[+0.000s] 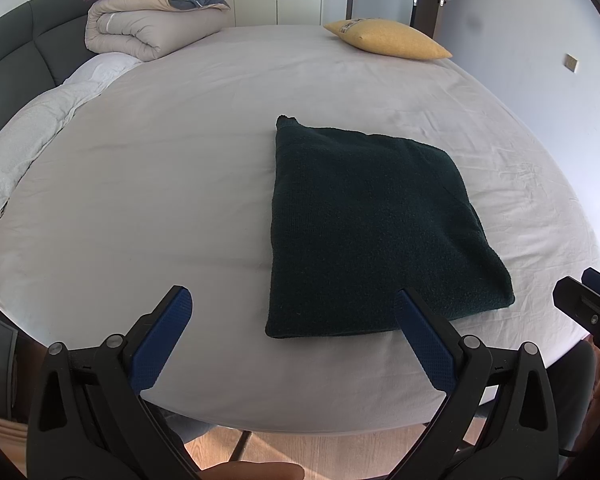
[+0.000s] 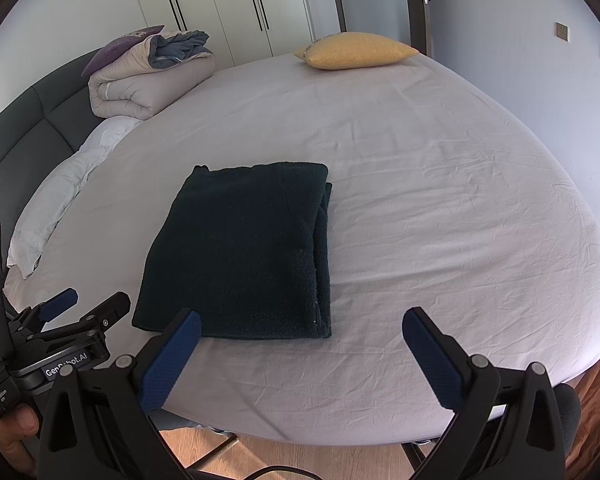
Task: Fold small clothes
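**Reporter:** Left-wrist view first: what is nearest the lens?

**Onlooker:** At the bed's near edge, the left gripper (image 1: 294, 312) hangs with its blue-padded fingers (image 1: 162, 340) spread wide and nothing between them. One pad overlaps the near corner of the dark green folded garment (image 1: 372, 232) in the frame, though I cannot tell whether it touches. At the far right of that picture, part of the right gripper (image 1: 588, 300) pokes in.

**Reporter:** And the right-wrist view?

**Onlooker:** The same stance. The right gripper (image 2: 302, 330) holds its fingers (image 2: 432, 360) far apart, empty, above the pale bedsheet (image 2: 440, 220). The left gripper (image 2: 84, 306) shows low on the left, gripped by a hand (image 2: 18, 428).

**Reporter:** Where does the garment lie?

**Onlooker:** Flat on the sheet, folded into a thick rectangle (image 2: 240, 256), just beyond the fingertips of both tools and close to the near edge of the bed. Its layered edges are stacked along the right side as the right camera sees it.

**Reporter:** Farther back?

**Onlooker:** A white pillow (image 1: 32, 148) lies along the dark padded headboard (image 1: 16, 48) on the left. Past it sits a rolled beige duvet (image 1: 148, 28). A yellow cushion (image 1: 388, 38) rests at the far edge, with white wardrobe doors (image 2: 204, 4) behind.
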A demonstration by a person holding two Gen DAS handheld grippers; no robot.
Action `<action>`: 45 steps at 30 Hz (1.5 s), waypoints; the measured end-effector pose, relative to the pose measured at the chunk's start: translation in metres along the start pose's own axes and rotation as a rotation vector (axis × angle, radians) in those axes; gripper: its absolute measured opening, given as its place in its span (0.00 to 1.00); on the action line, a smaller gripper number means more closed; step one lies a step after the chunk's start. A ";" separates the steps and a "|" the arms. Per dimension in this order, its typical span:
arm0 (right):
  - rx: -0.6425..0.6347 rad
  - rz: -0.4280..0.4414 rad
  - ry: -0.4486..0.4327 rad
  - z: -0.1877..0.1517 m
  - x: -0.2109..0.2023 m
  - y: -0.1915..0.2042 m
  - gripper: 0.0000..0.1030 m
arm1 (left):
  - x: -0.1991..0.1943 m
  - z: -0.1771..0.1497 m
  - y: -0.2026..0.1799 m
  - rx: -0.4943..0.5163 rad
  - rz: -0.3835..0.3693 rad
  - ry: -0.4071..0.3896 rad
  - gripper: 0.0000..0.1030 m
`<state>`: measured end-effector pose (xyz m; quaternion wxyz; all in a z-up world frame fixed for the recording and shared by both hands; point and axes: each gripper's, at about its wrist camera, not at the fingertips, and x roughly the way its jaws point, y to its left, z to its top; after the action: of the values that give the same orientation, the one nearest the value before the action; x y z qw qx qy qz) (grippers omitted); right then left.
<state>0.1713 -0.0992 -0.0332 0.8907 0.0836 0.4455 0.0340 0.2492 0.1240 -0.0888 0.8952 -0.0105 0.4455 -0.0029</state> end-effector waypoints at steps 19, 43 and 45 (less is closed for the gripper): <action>0.002 0.001 0.004 -0.003 0.002 -0.001 1.00 | 0.001 0.000 0.000 -0.001 0.000 0.000 1.00; 0.002 0.006 0.008 -0.006 0.004 0.000 1.00 | 0.004 -0.003 -0.005 -0.007 -0.013 0.008 1.00; 0.003 0.006 0.009 -0.008 0.004 0.000 1.00 | 0.003 -0.004 -0.005 -0.004 -0.006 0.001 1.00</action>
<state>0.1671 -0.0974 -0.0414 0.8885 0.0859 0.4492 0.0365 0.2480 0.1188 -0.0935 0.8950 -0.0138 0.4458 -0.0046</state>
